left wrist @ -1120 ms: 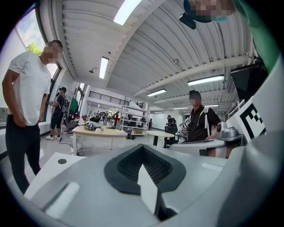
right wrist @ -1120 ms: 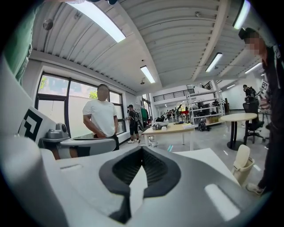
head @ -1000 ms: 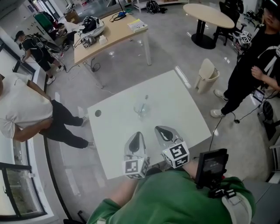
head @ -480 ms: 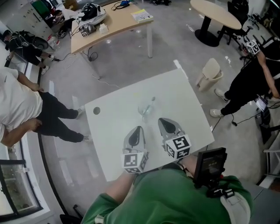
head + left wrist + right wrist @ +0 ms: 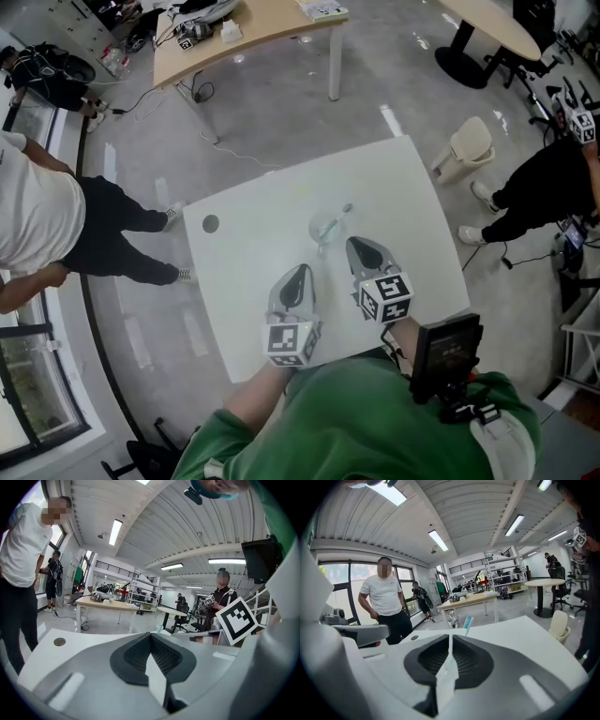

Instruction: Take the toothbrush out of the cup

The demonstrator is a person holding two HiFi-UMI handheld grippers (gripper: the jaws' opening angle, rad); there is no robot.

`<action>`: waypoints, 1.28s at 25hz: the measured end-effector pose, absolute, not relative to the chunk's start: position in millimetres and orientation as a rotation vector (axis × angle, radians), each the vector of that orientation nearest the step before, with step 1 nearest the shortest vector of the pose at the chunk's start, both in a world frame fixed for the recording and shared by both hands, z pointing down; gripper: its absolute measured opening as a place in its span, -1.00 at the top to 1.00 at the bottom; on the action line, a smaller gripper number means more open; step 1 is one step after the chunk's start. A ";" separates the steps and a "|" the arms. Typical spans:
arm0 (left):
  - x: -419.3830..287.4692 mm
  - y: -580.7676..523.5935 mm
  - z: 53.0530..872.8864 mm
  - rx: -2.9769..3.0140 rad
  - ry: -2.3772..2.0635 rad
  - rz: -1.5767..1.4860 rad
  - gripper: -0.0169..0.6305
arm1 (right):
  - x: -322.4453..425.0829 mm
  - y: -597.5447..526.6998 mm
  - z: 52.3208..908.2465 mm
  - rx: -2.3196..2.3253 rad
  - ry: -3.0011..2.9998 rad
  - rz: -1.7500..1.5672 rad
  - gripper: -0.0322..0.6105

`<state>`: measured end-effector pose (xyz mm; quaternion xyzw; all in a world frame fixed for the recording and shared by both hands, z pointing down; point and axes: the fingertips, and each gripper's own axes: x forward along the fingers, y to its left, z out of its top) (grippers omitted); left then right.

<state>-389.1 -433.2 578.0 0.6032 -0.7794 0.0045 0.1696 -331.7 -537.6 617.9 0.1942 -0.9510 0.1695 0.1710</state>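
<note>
A clear cup (image 5: 327,228) stands near the middle of the white table (image 5: 244,281), with a toothbrush (image 5: 345,210) leaning out of it up and to the right. My right gripper (image 5: 359,247) is shut and empty, its tip just to the near right of the cup. In the right gripper view the toothbrush's blue-and-white head (image 5: 468,622) shows just past the shut jaws of that gripper (image 5: 450,640). My left gripper (image 5: 301,273) is also shut and empty, nearer to me and left of the cup. Its jaws meet in the left gripper view (image 5: 151,637).
A dark round spot (image 5: 210,224) marks the table's far left corner. A person in a white shirt (image 5: 33,220) stands left of the table, another in black (image 5: 553,178) at the right. A beige bin (image 5: 466,150) and a wooden table (image 5: 253,23) lie beyond.
The right gripper has moved forward and now sits closer to the cup. The left gripper has kept its place beside it. The head camera has shifted.
</note>
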 end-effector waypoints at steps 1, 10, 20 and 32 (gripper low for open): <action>-392.0 -432.6 580.3 1.712 -2.217 0.014 0.93 | -335.3 -538.6 621.5 0.542 -2.695 0.495 0.77; -408.8 -425.3 586.8 1.643 -2.218 0.010 0.93 | -352.8 -554.8 649.4 0.557 -2.616 0.570 0.62; -421.2 -416.3 594.4 1.598 -2.238 0.022 0.93 | -369.9 -576.7 672.5 0.580 -2.558 0.688 0.59; -429.2 -406.2 604.6 1.590 -2.237 0.050 0.93 | -382.3 -582.7 684.5 0.604 -2.529 0.712 0.71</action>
